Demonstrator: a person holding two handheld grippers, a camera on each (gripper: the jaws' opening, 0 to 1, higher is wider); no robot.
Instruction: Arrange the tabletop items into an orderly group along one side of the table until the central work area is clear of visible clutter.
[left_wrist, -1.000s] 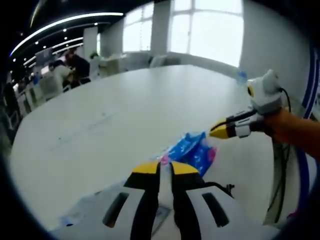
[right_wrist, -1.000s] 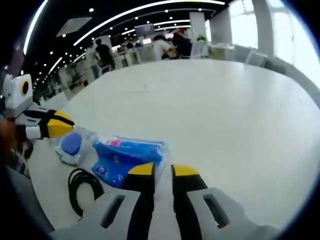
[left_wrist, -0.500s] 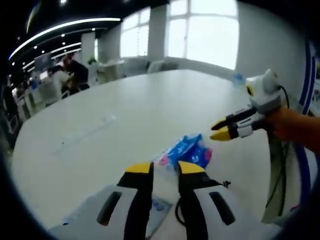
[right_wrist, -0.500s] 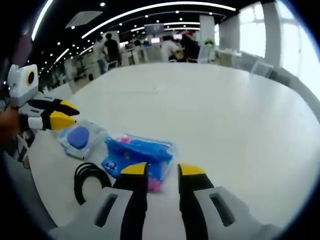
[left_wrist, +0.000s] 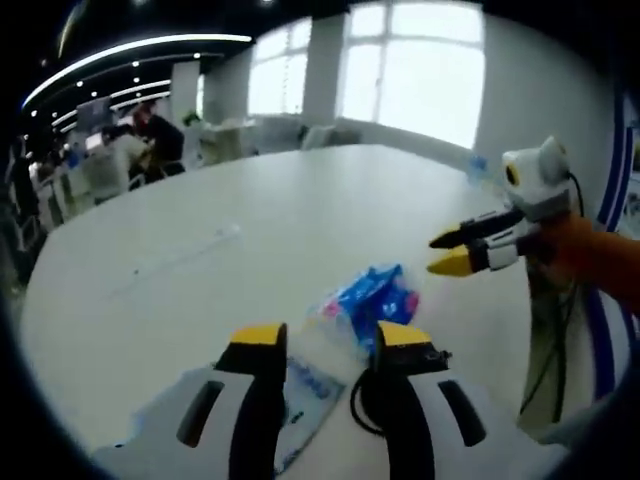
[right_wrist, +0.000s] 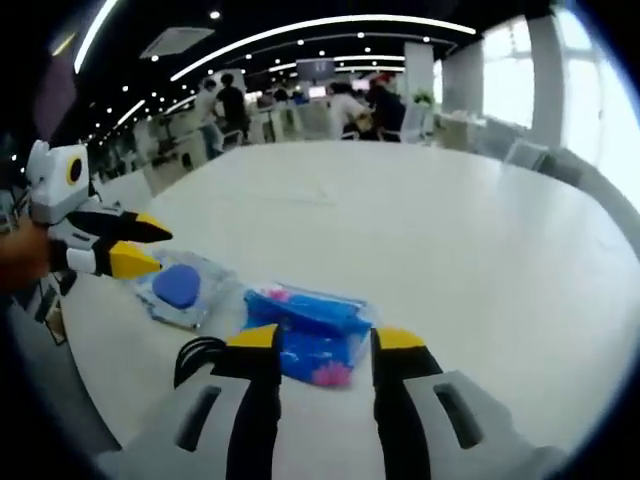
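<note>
**Op:** Right gripper view: I'm holding the right gripper (right_wrist: 326, 340) with jaws spread wide, empty, just short of the blue packet (right_wrist: 305, 335). Black cable (right_wrist: 195, 353) and clear pouch (right_wrist: 183, 288) are lying beside that packet.

**Mate:** Left?

**Op:** Left gripper (right_wrist: 135, 244) is hovering beyond the pouch, jaws parted, empty.

**Mate:** Risk?

**Op:** I'm worrying the slick packet skids off the table (right_wrist: 480, 250) edge.

Broad bare table (right_wrist: 420, 220) ahead; blue packet (right_wrist: 310, 325), clear pouch (right_wrist: 185, 290) and black cable (right_wrist: 195, 352) clustered near edge.
</note>
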